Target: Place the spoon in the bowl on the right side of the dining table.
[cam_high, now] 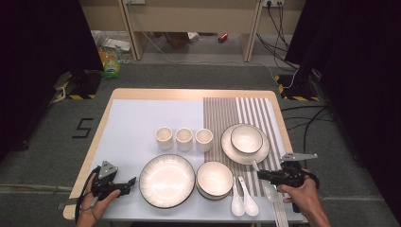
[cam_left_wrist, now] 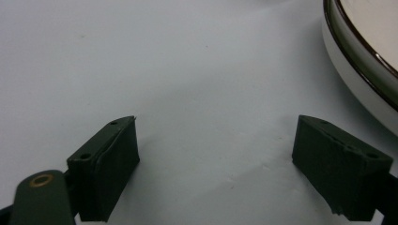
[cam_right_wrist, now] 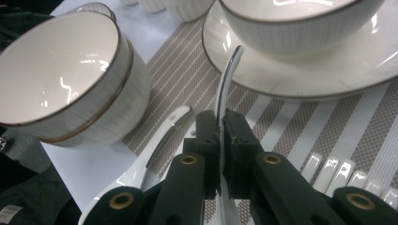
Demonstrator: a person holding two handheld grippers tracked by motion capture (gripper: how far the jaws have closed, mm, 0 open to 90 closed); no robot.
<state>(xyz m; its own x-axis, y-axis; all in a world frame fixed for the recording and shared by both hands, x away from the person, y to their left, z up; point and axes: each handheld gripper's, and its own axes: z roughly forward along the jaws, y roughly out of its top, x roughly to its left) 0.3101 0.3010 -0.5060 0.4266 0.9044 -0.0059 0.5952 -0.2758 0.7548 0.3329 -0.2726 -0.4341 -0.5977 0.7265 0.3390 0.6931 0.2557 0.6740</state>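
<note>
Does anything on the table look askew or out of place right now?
Only the spoon clamped in the right tool: it is tilted, handle tip over the rim of the plate that holds a bowl. Two other spoons lie flat beside the stacked bowls. Nothing looks spilled or broken.

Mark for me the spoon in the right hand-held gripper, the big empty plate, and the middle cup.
spoon (cam_right_wrist: 228, 75), right gripper view, on its handle.
big empty plate (cam_high: 167, 180), high view, on its centre.
middle cup (cam_high: 184, 139), high view, on its opening.

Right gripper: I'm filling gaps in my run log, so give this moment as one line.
right gripper: shut on spoon, handle toward plate | left gripper: open, over white mat | two spoons beside stacked bowls
</note>
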